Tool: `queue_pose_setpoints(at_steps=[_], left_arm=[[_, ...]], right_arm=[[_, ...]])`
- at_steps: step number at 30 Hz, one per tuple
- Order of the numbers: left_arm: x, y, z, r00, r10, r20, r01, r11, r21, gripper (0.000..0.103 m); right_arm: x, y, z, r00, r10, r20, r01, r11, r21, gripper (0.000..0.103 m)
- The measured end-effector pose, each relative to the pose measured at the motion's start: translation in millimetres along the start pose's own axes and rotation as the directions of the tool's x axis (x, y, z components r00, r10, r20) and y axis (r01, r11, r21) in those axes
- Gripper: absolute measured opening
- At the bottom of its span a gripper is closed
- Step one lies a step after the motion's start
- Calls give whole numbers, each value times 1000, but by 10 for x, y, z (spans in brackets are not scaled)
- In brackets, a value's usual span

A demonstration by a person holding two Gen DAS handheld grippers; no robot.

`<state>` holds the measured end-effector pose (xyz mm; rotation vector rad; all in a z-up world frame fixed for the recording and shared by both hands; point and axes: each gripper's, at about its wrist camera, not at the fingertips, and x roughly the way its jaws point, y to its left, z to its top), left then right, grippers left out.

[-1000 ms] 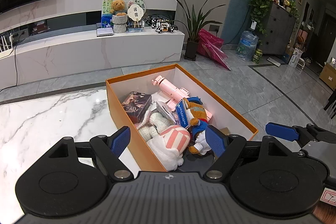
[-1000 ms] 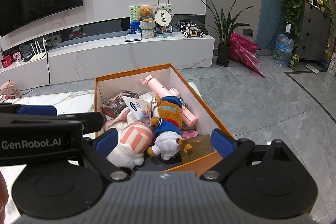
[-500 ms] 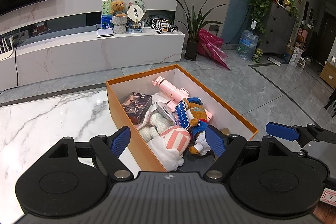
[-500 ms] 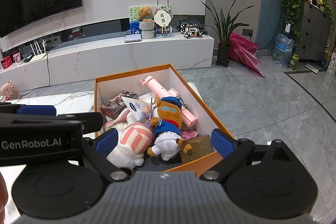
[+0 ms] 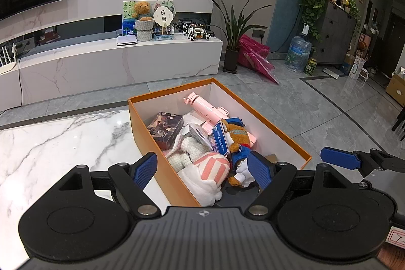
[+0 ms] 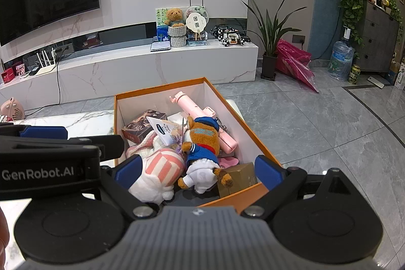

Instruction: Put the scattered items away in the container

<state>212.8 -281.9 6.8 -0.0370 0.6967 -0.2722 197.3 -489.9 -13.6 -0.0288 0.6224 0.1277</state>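
Note:
An open orange box point(image 5: 141, 129) stands on the white marble table point(image 5: 63, 143), near its right edge. Inside lie a pink selfie stick point(image 5: 206, 109), a dark card box point(image 5: 165, 125), a brown bear plush in blue clothes point(image 6: 202, 141), a pink-striped white plush point(image 5: 212, 167), a knitted white toy point(image 5: 188, 147) and a small gold box point(image 6: 239, 177). My left gripper point(image 5: 202, 171) hangs open above the box's near left corner, holding nothing. My right gripper point(image 6: 197, 172) is open above the near end of the box, also holding nothing.
Grey tiled floor point(image 6: 316, 133) drops away right of the table. Behind stands a long marble TV console point(image 5: 114, 62) with a teddy bear and toys. A potted plant point(image 5: 234, 29), a pink bag point(image 5: 254, 55) and a water bottle point(image 5: 298, 52) stand far back.

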Motion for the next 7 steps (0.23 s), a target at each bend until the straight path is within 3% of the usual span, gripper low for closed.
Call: queue_pose_setpoints(at_steps=[7], left_arm=[[-8, -1, -3, 1000, -1, 6, 1, 1000, 2, 92]], right_arm=[[-9, 12, 21, 1000, -2, -2, 2, 1000, 1, 96]])
